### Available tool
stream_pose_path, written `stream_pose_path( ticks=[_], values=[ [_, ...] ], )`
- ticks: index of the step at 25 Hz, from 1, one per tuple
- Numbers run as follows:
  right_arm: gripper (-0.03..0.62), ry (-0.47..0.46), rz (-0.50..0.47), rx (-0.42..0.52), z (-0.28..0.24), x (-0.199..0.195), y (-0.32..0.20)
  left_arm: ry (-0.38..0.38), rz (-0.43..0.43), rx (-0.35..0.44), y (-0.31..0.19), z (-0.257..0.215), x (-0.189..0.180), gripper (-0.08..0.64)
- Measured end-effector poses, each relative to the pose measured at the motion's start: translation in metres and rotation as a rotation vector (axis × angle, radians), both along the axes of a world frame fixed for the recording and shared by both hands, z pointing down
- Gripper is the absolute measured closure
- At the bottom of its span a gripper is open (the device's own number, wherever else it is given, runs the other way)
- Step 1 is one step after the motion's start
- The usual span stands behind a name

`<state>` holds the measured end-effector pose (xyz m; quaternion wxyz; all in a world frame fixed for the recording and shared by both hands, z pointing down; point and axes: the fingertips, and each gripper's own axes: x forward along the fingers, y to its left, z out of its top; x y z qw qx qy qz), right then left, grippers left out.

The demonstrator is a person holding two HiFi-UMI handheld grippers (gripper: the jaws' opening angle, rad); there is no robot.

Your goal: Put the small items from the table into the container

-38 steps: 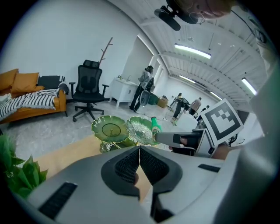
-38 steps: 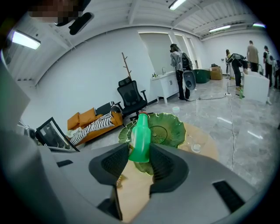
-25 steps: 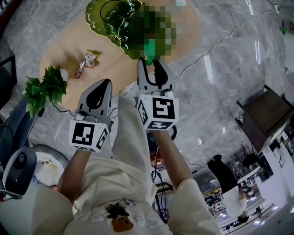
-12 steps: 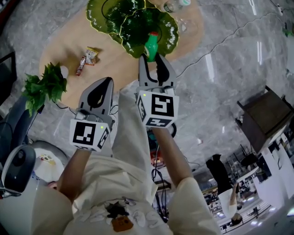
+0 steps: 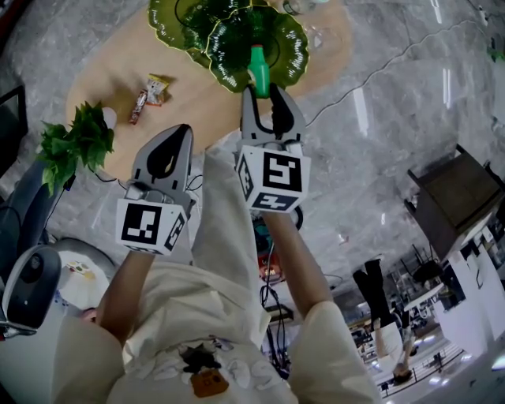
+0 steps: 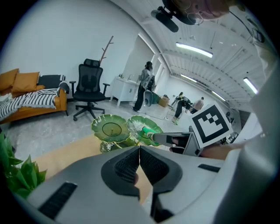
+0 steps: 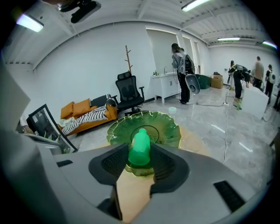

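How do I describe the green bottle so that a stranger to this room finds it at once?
Find the oval wooden table; at its far end stand leaf-shaped green dishes. Just over the nearest dish, the right gripper grips the green bottle. It is bright, small and narrow-necked, while the dishes are dark, wide and glassy.

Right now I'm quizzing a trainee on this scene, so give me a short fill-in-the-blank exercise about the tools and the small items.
1. The right tool grips a small bottle coloured ____.
2. The jaws of the left tool are ____, with nothing between them.
3. The snack packets lie on the ____, outside the leaf-shaped dish.
Missing words: green; shut; table.
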<state>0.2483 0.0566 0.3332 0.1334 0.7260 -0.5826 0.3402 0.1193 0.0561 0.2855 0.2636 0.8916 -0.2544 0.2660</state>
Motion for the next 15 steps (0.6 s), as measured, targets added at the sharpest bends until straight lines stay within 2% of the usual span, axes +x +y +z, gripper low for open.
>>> stream_pose_path(
  ticks=[15],
  values=[
    [0.439, 0.033, 0.027, 0.037, -0.016, -0.002, 0.001, 0.001, -0.005, 0.004, 0.0, -0.006, -0.01, 0.551]
  ],
)
